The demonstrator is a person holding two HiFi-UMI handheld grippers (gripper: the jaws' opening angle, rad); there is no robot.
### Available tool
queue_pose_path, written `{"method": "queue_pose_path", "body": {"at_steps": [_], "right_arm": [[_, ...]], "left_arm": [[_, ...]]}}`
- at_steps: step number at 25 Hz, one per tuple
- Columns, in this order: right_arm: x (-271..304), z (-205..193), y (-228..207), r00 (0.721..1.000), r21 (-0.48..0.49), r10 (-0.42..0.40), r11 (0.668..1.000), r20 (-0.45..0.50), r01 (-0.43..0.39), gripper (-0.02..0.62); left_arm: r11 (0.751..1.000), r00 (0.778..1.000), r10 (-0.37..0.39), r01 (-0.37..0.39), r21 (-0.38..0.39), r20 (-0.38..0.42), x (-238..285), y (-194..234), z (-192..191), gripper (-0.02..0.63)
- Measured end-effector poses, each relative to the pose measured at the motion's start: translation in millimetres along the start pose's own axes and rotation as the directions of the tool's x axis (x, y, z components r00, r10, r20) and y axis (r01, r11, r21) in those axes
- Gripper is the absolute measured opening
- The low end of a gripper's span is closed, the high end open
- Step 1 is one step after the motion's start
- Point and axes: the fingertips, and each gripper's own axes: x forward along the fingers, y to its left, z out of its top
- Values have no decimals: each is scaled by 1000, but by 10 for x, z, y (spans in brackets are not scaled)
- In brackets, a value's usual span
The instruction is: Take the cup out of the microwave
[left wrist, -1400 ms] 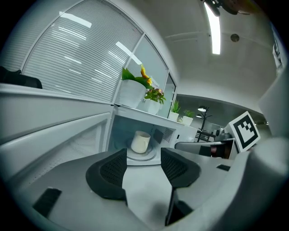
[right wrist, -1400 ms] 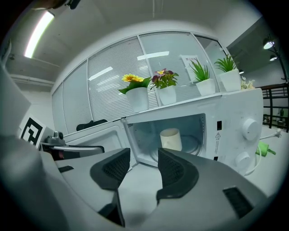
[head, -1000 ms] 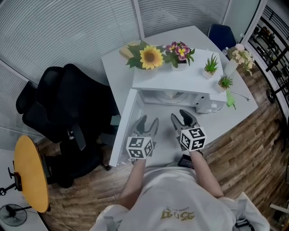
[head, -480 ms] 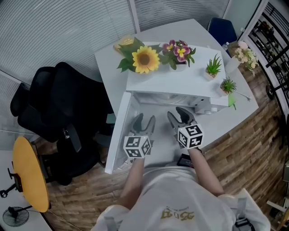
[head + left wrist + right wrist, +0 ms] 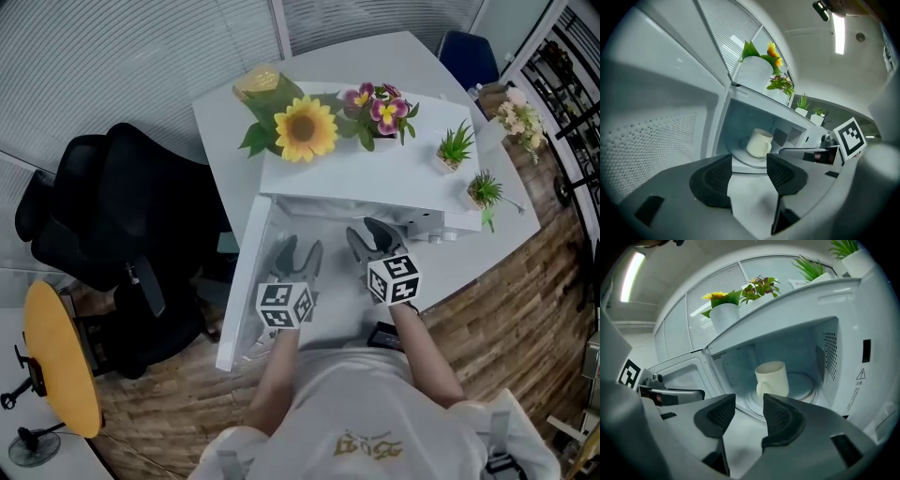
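firstly, cup (image 5: 772,378): cream mug, upright on the turntable (image 5: 808,389) inside the microwave (image 5: 375,178), handle turned toward the door side.
microwave door (image 5: 246,281): swung open at the head view's left.
left gripper (image 5: 300,251): jaws spread wide, nothing between the pads, in front of the cavity, apart from the cup.
right gripper (image 5: 370,234): jaws likewise wide and empty, just beside the left one, short of the cup.
microwave top: sunflower (image 5: 307,127), purple flowers (image 5: 382,108), small green plants (image 5: 457,145).
support: white table (image 5: 225,103).
beside the table: black chair (image 5: 112,216).
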Motion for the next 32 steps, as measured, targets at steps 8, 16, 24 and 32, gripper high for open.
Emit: {"method": "queue_pose_path", "body": {"at_steps": [8, 16, 24, 32], "right_arm": [[172, -28, -52, 1000, -9, -1, 1000, -19, 1, 186], [375, -12, -138, 1000, -8, -4, 1000, -26, 4, 186], [538, 40, -129, 999, -50, 34, 998, -22, -35, 186], [661, 38, -45, 995, -90, 94, 991, -29, -96, 167]], "left_arm": [[1000, 999, -21, 22, 19, -31, 130, -17, -56, 232], [1000, 999, -25, 25, -6, -49, 196, 44, -120, 232], [999, 999, -12, 10, -33, -52, 245, 121, -157, 232], [999, 998, -12, 9, -42, -58, 301, 141, -179, 232]]}}
